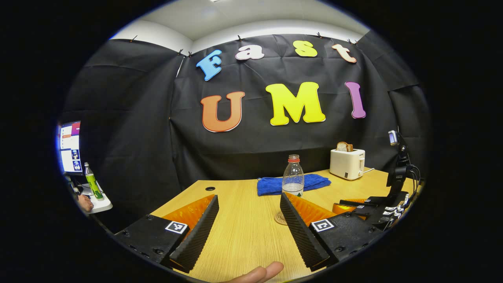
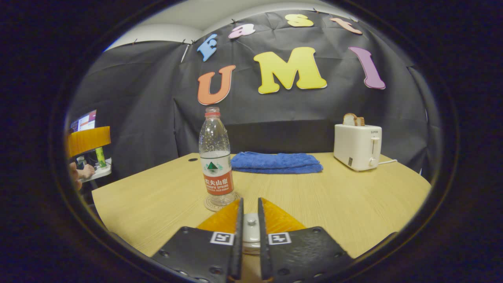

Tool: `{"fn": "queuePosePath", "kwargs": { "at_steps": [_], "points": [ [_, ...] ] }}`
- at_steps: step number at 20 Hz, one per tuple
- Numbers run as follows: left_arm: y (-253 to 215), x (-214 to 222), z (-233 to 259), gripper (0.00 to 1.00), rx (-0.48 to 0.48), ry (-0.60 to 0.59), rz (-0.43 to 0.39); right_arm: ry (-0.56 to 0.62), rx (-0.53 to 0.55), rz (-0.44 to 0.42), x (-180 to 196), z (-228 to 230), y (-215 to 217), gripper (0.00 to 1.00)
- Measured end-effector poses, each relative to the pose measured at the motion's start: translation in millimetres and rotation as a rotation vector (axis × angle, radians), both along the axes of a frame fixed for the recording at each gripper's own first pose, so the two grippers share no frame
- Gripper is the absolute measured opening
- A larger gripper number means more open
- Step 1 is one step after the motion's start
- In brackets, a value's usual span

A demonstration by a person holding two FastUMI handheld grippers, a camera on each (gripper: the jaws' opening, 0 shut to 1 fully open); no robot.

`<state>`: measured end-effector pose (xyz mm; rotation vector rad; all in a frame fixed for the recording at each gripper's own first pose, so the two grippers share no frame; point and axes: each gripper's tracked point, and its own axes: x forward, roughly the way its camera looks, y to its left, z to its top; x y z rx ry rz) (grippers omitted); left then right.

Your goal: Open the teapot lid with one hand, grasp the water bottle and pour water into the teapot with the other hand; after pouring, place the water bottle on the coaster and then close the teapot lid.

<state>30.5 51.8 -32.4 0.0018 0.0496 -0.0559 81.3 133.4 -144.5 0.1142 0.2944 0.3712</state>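
The clear water bottle (image 2: 215, 157), red-capped and about half full, stands upright on a round coaster (image 2: 209, 204) on the wooden table. Just right of it my right gripper (image 2: 250, 202) is shut on a small silver knob, the teapot lid (image 2: 250, 230); the teapot's body is hidden under the fingers. In the left gripper view the bottle (image 1: 293, 177) and coaster (image 1: 279, 218) stand beyond my right finger. My left gripper (image 1: 248, 198) hangs open over bare table, with nothing between its fingers. The right gripper (image 1: 373, 212) shows low at the far right.
A folded blue towel (image 2: 275, 162) lies behind the bottle, and a white toaster (image 2: 357, 146) holding bread stands at the back right. A camera stand (image 1: 397, 169) rises at the table's right edge. Off the left edge are a monitor (image 1: 70, 146) and a person's hand (image 1: 84, 202).
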Motion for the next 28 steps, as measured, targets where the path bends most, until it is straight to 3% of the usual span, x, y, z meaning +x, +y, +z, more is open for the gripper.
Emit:
{"fn": "queuePosePath", "kwargs": {
  "at_steps": [3, 7, 8, 12, 20, 28],
  "points": [
    [-1, -5, 2, 0.98, -0.026, 0.017, -0.009, -0.005, -0.016, -0.048, -6, 11, -8, 0.70],
    [-1, -14, 12, 0.98, -0.018, 0.002, -0.017, -0.058, -0.039, -0.044, -26, 40, -12, 0.94],
    [0, -16, 15, 0.98, -0.016, -0.001, -0.017, -0.072, -0.049, -0.050, -31, 47, -16, 0.91],
    [-2, -25, 25, 0.98, -0.002, -0.013, -0.013, -0.112, -0.049, -0.079, -49, 84, -31, 0.97],
    [-15, -38, 29, 0.98, 0.001, 0.002, -0.015, -0.242, -0.106, -0.183, -95, 158, -86, 0.94],
    [-37, -43, 18, 0.98, 0.000, 0.033, -0.010, -0.260, -0.132, -0.292, -130, 156, -157, 0.97]
  ]
}}
